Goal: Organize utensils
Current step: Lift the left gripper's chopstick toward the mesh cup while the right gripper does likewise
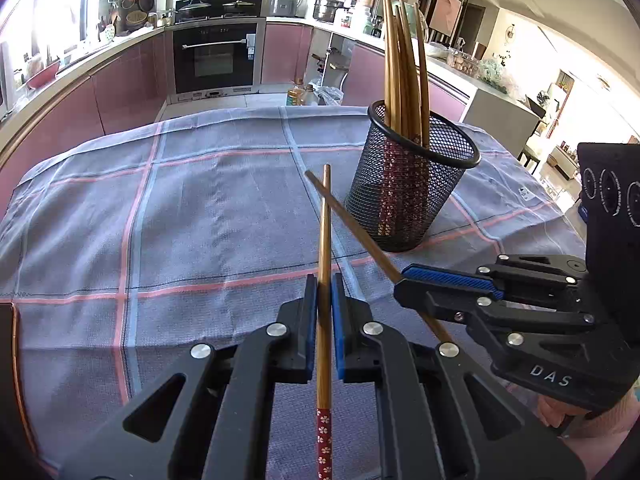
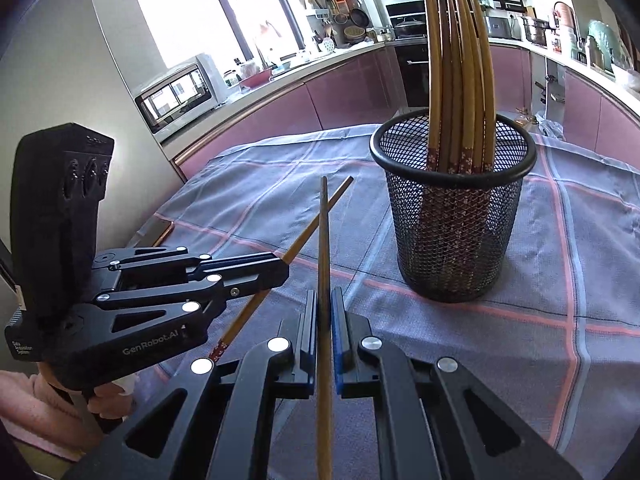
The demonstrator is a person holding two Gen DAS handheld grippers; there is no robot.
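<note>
Checked tablecloth (image 1: 200,220); chopsticks (image 1: 404,60) upright inside mesh cup (image 1: 412,200)

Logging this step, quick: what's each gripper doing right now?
Left gripper: jaws closed on a chopstick.
Right gripper: jaws closed on another chopstick.

Each fisheye camera sat just behind its own gripper, looking forward and downward along the fingers at close range over the cloth-covered counter (image 1: 180,208). The left view faced the oven (image 1: 218,56); the right view faced the window. Both shared the mesh holder (image 1: 412,192) and the opposite gripper.
</note>
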